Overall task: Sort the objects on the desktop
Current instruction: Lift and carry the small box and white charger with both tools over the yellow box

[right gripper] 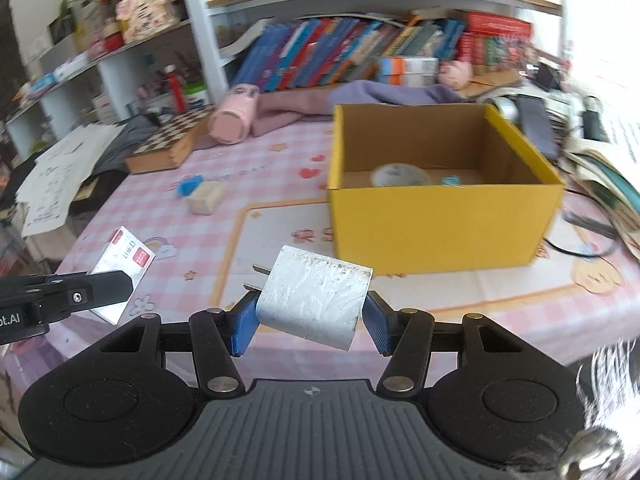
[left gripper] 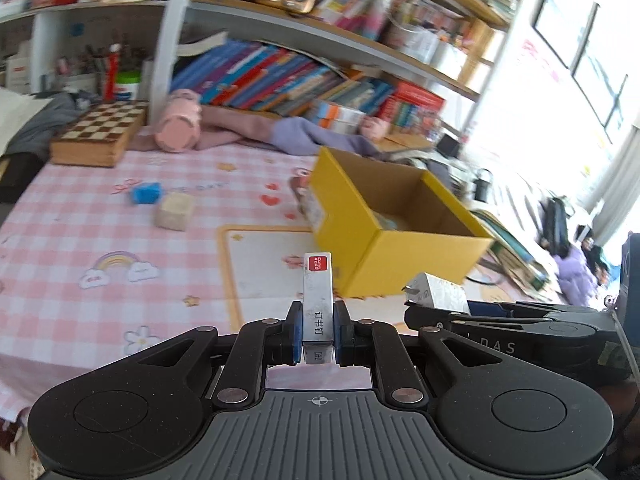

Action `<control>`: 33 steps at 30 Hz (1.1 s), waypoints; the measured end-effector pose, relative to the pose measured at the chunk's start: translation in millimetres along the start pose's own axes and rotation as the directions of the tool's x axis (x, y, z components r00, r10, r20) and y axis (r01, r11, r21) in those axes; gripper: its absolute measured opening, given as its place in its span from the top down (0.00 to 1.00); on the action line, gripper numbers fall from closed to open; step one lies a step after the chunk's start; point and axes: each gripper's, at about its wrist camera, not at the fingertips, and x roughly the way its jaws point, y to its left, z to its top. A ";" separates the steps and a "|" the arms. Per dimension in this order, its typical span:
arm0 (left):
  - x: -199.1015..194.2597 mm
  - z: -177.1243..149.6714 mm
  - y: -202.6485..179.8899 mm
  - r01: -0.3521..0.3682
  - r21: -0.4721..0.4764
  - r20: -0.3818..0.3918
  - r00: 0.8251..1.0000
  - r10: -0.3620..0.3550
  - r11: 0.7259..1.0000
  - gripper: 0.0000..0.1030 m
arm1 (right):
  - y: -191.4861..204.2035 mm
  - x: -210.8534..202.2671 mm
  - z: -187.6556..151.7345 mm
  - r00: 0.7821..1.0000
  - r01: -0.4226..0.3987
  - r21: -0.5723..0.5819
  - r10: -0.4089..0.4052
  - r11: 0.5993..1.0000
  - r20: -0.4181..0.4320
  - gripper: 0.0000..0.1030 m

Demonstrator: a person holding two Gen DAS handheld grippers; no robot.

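Observation:
My left gripper (left gripper: 317,332) is shut on a white staple box (left gripper: 317,300) with a red label, held edge-up above the pink checked tablecloth; the box also shows in the right wrist view (right gripper: 122,270). My right gripper (right gripper: 311,316) is shut on a white plug charger (right gripper: 314,296) with metal prongs pointing left; it also shows in the left wrist view (left gripper: 438,292). An open yellow cardboard box (right gripper: 440,220) stands just ahead, with a tape roll (right gripper: 400,176) and a small blue item inside. A blue piece (right gripper: 190,185) and a beige block (right gripper: 205,198) lie on the cloth to the left.
A chessboard box (right gripper: 168,142), a pink cylinder case (right gripper: 234,120) and purple cloth (right gripper: 360,96) lie at the back. Bookshelves stand behind. Books, cables and papers (right gripper: 600,184) crowd the right side. Loose papers (right gripper: 60,176) hang off the left edge.

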 end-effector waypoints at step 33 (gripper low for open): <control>121.4 66.0 -92.4 0.177 0.130 -0.025 0.984 -0.175 0.976 0.87 | -123.7 1.4 61.7 0.974 0.170 0.063 -0.178 0.983 0.139 0.48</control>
